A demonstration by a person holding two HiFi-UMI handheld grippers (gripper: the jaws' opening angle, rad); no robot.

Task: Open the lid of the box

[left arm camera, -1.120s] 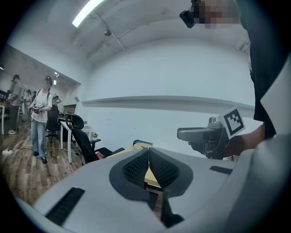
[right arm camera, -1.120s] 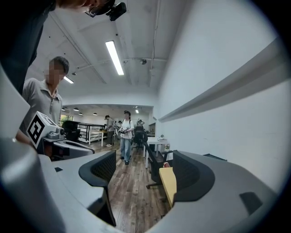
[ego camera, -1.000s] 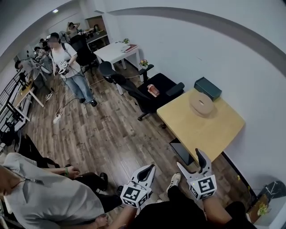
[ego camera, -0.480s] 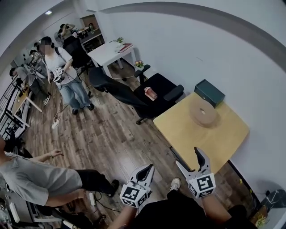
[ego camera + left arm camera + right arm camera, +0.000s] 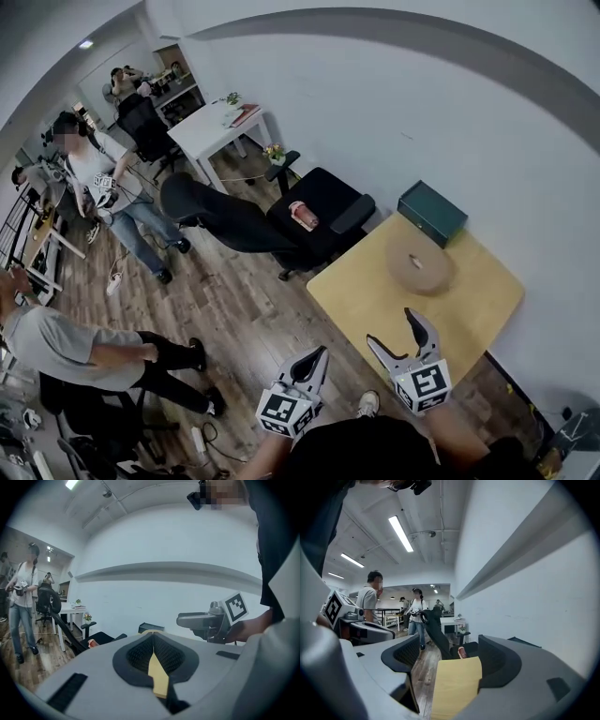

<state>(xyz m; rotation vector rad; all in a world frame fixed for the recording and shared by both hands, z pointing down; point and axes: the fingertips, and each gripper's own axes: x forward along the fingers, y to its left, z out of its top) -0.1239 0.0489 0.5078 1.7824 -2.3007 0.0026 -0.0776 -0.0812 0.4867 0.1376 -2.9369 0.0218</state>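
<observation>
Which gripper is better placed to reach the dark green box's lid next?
Right, probably. The right gripper is open and nearer the dark green box across the table; the left gripper is shut and hangs over the floor.

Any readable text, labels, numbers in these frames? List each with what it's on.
None can be read.
Left gripper marker cube and right gripper marker cube: black-and-white square patterns only, no characters.
Reddish item on the chair: any print is too small to read.
Dark green box: no label visible.
</observation>
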